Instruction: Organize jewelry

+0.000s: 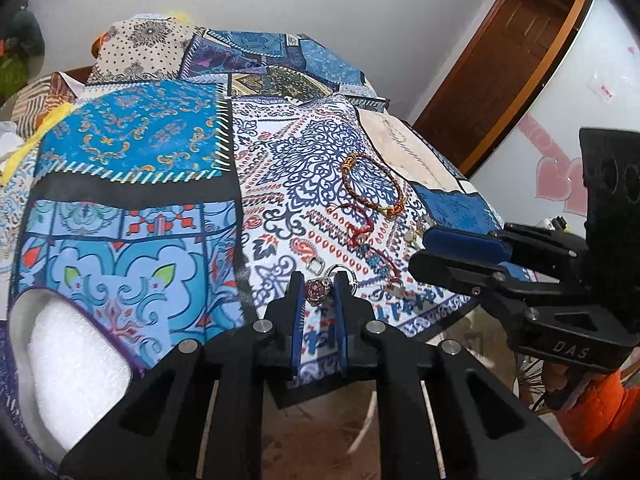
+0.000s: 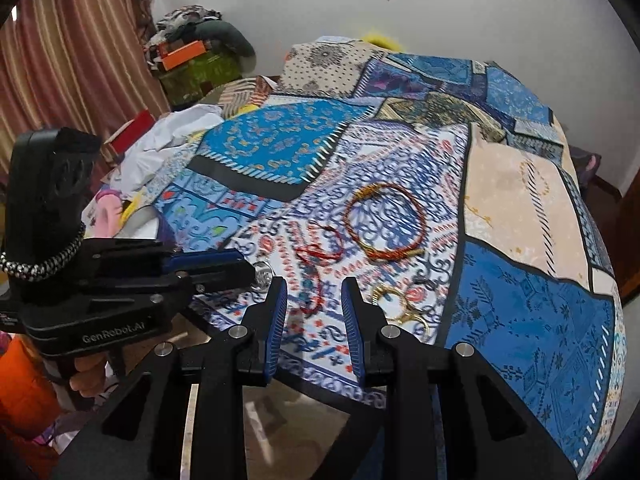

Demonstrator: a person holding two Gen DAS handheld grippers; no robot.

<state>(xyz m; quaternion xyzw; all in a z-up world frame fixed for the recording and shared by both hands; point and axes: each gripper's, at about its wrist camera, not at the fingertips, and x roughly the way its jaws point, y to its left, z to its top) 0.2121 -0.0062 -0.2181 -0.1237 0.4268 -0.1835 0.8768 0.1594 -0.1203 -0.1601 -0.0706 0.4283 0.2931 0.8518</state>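
My left gripper (image 1: 319, 280) is shut on a ring with a red stone (image 1: 318, 291), held just above the patterned cloth (image 1: 160, 216). A red-and-gold braided bracelet (image 1: 370, 184) lies beyond it, and it also shows in the right wrist view (image 2: 384, 220). A thin red cord bracelet (image 2: 318, 252) lies left of it. Gold earrings (image 2: 396, 304) lie by my right gripper's right finger. My right gripper (image 2: 314, 286) is open and empty above the cloth's near edge; it also shows in the left wrist view (image 1: 424, 248).
A silver buckle-like piece (image 1: 316, 267) and a small charm (image 1: 394, 290) lie near the left gripper. A white foam-lined box (image 1: 68, 352) sits at the lower left. The cloth's near edge (image 2: 320, 384) drops to the floor. Clutter (image 2: 152, 148) lies at the far left.
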